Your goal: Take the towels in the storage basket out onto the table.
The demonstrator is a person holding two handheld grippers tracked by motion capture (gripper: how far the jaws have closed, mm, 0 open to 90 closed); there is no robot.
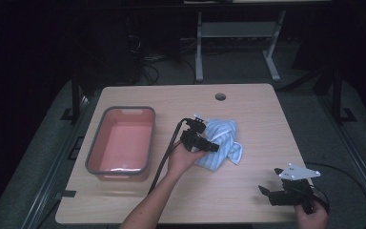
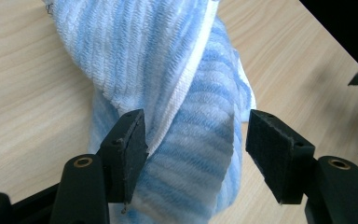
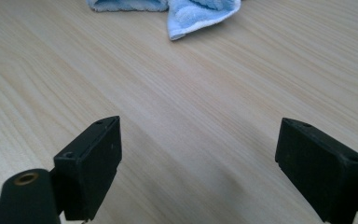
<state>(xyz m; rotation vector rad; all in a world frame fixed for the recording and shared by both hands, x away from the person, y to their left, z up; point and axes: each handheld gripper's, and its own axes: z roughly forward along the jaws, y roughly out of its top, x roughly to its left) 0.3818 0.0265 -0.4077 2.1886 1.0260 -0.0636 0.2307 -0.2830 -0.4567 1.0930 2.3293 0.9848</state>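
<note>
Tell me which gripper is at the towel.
The left gripper, at the table's middle: its open jaws straddle the blue-striped towel. The right gripper sits apart near the front right corner, jaws open over bare wood.

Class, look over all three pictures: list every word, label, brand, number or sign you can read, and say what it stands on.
None can be read. The blue-and-white striped towel, the pink tub, the wooden table and both hand-held grippers, left and right, bear no legible writing, label or number in any view.
</note>
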